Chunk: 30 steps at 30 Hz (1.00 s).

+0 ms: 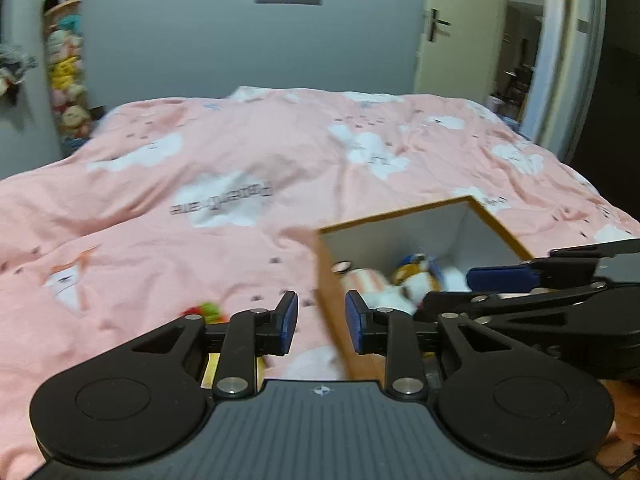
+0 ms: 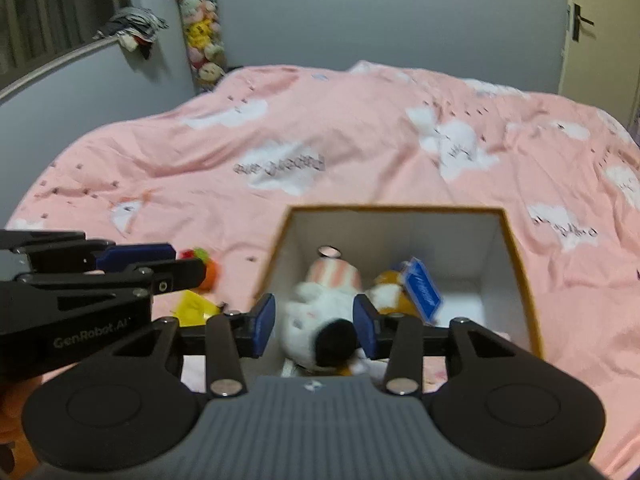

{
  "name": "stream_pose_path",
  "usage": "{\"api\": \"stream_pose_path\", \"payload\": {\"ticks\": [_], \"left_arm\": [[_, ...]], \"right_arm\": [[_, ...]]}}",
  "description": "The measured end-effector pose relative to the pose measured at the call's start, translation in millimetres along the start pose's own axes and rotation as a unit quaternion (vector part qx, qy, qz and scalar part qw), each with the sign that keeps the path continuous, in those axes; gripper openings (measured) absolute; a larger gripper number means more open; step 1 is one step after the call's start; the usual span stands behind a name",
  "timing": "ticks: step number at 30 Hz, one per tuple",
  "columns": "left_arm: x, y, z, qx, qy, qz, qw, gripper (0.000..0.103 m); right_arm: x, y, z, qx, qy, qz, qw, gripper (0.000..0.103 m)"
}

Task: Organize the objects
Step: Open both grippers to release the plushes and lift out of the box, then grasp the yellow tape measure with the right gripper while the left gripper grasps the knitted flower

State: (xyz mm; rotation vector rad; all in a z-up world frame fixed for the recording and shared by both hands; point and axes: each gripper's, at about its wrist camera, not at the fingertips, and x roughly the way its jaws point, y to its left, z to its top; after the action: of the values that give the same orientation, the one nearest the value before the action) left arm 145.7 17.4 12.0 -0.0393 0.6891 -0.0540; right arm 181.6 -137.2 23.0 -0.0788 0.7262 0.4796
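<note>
Right now your left tongs [image 1: 321, 322] hang open and empty above the bed [image 1: 240, 152], beside the near left corner of the box [image 1: 498, 226]. Your right tongs [image 2: 314, 324] also stand open over that box [image 2: 516, 256], gripping nothing. Inside lie a white plush toy [image 2: 312, 312], a brown one [image 2: 390, 292] and a blue card [image 2: 424, 294]. An orange toy [image 2: 210, 272] and something yellow [image 2: 194, 308] lie on the bed, left of the box.

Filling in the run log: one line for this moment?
box on bed: holds plush toys | left gripper: open, empty | right gripper: open, above box
</note>
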Motion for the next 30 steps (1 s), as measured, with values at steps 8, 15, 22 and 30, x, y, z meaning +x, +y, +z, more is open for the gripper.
{"api": "stream_pose_path", "payload": {"ticks": [8,15,22,30], "left_arm": [[-5,59,-22,-0.045,0.016,0.065,0.9967,0.035],[7,104,-40,-0.076,0.063,0.086,0.9914,0.036],[24,126,-52,-0.108,0.106,0.055,0.987,0.036],[42,131,-61,-0.111,0.141,0.087,0.9799,0.036]], "right_arm": [[11,62,6,-0.083,-0.022,0.029,0.996,0.051],[57,104,5,-0.187,0.055,0.031,0.98,0.054],[112,127,1,-0.234,0.128,0.073,0.961,0.047],[167,139,-1,-0.309,0.179,0.093,0.929,0.053]]}}
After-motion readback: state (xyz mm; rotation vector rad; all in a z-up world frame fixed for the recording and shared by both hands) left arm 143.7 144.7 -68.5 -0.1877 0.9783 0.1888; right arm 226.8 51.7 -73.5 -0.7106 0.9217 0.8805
